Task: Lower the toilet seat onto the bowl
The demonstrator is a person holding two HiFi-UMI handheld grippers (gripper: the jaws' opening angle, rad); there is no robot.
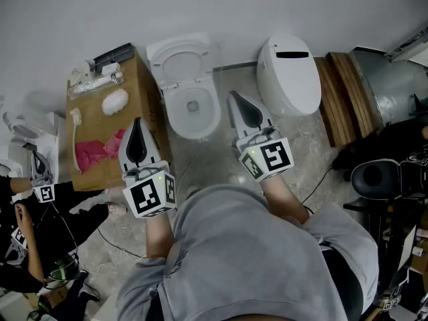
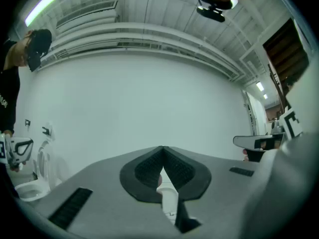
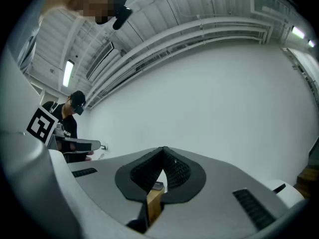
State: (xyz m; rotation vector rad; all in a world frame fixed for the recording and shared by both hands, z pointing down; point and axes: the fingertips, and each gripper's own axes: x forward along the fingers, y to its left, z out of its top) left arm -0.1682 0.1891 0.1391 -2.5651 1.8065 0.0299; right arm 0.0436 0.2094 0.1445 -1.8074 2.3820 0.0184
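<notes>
Both your left tongs (image 1: 137,123) and right tongs (image 1: 233,95) were pressed together, empty; the toilet seat (image 1: 179,45) seemingly stood raised.

Plain white wall (image 1: 281,5), mottled grey floor (image 1: 314,149). Cardboard box (image 1: 110,122) against the wall at left, wooden planks (image 1: 341,92) at right. Ceiling strip lights (image 2: 42,6) on.
</notes>
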